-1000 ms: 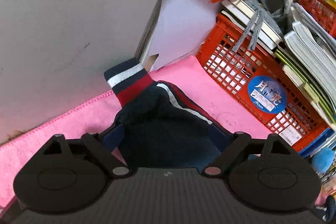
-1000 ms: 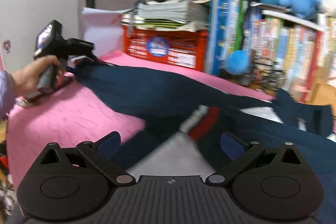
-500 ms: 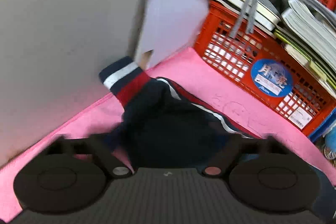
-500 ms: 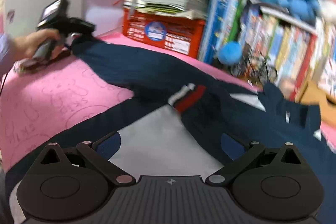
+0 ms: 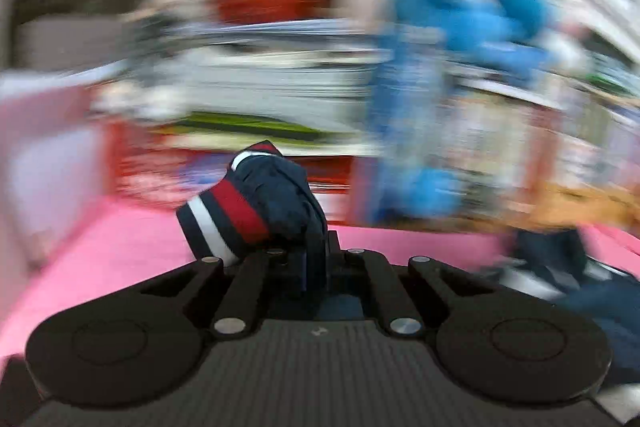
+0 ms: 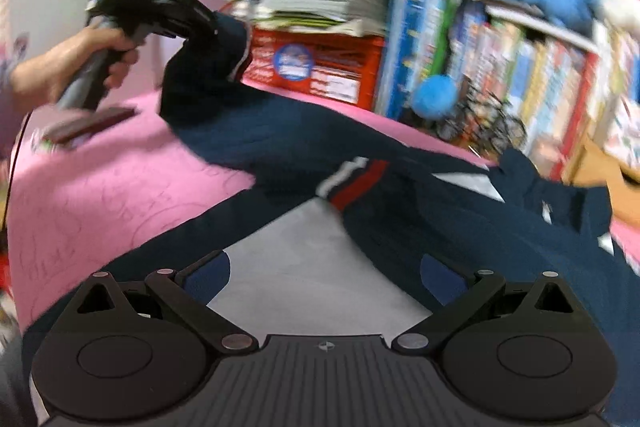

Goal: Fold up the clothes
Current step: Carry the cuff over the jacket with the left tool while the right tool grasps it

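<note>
A pink blanket [image 6: 100, 187] covers the surface, with the navy jacket [image 6: 460, 227] sprawled across it. The left claw [image 5: 316, 259] is clenched on the sleeve [image 5: 256, 203] – lifted, likely to fold inward – while the right claw [image 6: 324, 267] hangs released over the jacket.

Both wrist views low over pink blanket [image 6: 92, 187], facing shelves — shared.

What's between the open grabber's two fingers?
In the right wrist view, the right gripper hangs open above the jacket's grey panel; nothing is pinched between its fingers.
</note>
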